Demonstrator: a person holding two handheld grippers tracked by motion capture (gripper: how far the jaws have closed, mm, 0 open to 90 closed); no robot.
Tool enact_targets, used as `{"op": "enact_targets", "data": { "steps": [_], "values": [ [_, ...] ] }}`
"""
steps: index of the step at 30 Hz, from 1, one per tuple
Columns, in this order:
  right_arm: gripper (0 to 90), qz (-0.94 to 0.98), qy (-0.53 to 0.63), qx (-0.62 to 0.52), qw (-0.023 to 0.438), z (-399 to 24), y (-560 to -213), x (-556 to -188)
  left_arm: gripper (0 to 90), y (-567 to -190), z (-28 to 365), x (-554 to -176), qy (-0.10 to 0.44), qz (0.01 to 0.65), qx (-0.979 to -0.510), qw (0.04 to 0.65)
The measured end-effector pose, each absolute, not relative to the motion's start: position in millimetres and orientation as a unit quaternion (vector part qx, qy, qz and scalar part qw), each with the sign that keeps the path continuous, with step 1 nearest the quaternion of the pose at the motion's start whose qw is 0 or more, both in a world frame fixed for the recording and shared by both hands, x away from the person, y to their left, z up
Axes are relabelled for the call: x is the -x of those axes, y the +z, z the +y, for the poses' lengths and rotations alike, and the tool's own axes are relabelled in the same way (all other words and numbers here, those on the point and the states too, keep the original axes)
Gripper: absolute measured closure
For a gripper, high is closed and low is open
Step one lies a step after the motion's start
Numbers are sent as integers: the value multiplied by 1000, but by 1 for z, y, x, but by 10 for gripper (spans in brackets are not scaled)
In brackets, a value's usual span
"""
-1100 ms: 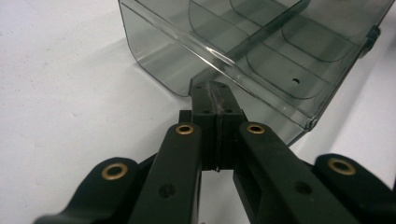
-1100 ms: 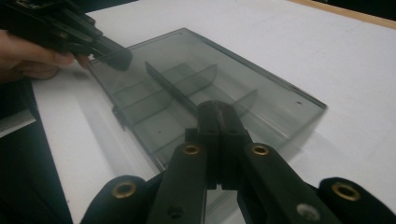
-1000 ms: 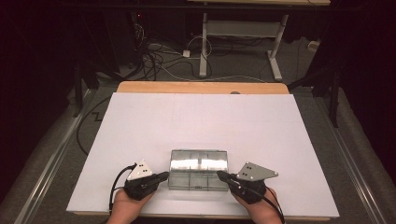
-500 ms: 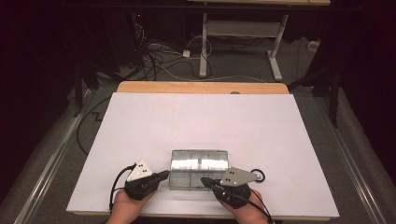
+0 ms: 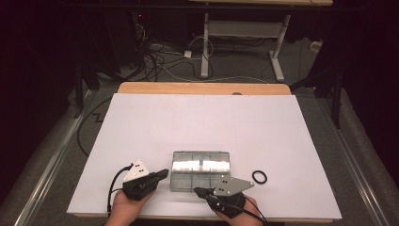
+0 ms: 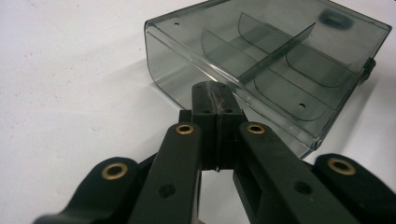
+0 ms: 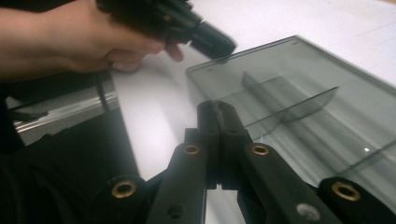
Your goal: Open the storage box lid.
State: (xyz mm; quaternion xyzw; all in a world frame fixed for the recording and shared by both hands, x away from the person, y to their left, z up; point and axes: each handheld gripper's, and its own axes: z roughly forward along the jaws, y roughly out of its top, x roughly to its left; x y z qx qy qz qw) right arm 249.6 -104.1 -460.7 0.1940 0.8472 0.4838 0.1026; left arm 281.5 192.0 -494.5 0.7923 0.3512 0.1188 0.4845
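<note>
Left gripper view puts us right behind the left gripper, its two black jaws pressed flat together with nothing between them, tips against the near short wall of one smoky clear compartment box. In the right gripper view, the right gripper has its jaws likewise closed tight and empty, tips at the box's long near edge, close to or on the lid; we cannot tell whether they touch. From the high view we see the box lying flat and closed on the white table, near its front edge, with the left gripper at its left end and the right gripper at its front side.

We judge this to be the bracing step: one closed gripper steadies the box from the end while the other works along the front, most likely seeking the latch or lid edge. The next move, as we read it, calls for the right tips to find a purchase on the front rim and lift, with the left keeping the box from sliding on the smooth surface.

By our count: one box, its dividers marking about six compartments, all apparently empty; one small black ring lying on the table just right of the box, apart from it; two grippers; two hands.
</note>
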Motion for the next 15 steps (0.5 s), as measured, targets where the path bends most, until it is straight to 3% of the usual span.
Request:
{"op": "enact_targets", "data": {
  "steps": [15],
  "values": [
    [900,860,468,-184,81,-97,-476,-242,878,-495,189,-284,114,349,-794,485]
  ]
}}
